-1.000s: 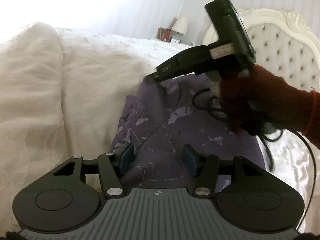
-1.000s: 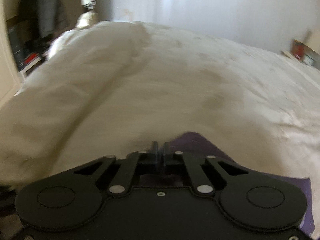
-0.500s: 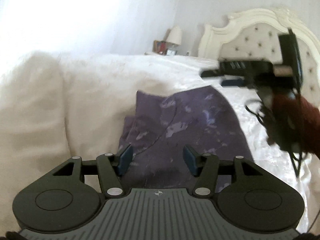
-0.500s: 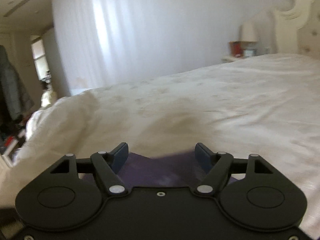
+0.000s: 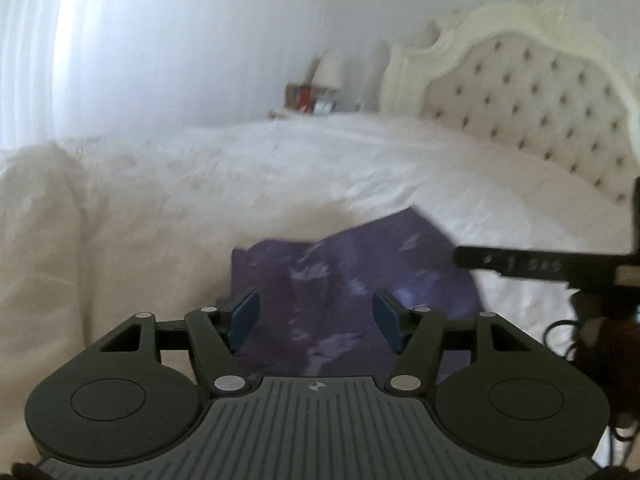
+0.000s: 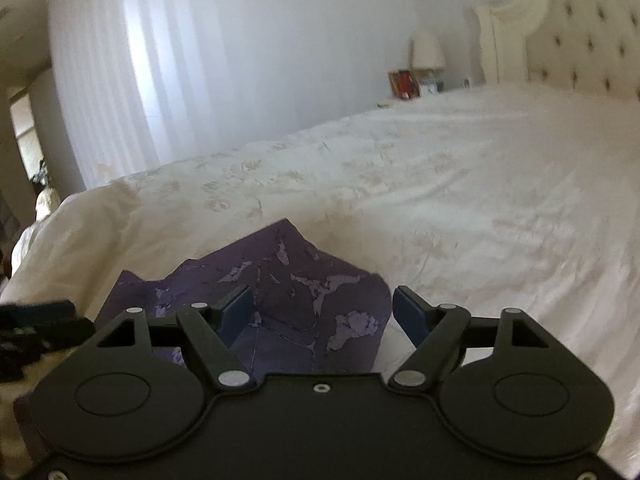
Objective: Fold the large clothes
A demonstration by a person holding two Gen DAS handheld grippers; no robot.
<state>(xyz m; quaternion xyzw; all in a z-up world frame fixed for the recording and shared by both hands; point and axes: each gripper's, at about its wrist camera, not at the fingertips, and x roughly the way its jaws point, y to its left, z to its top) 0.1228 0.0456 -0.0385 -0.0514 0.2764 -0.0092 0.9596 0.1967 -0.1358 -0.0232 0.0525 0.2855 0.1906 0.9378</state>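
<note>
While both grippers' fingers spread | purple garment [image 6: 304,300] on bed [image 6: 460,200] | doorway [image 6: 24,140] right-view only

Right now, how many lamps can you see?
1. The lamp stands beside the headboard, on the far side of the bed. Others may be hidden.

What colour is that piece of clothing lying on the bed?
Dark purple garment with pale lilac blotches; clearest in the right wrist view.

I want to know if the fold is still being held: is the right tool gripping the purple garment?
No: the right tool stands wide open above the purple garment, which lies loose on the bed.
</note>
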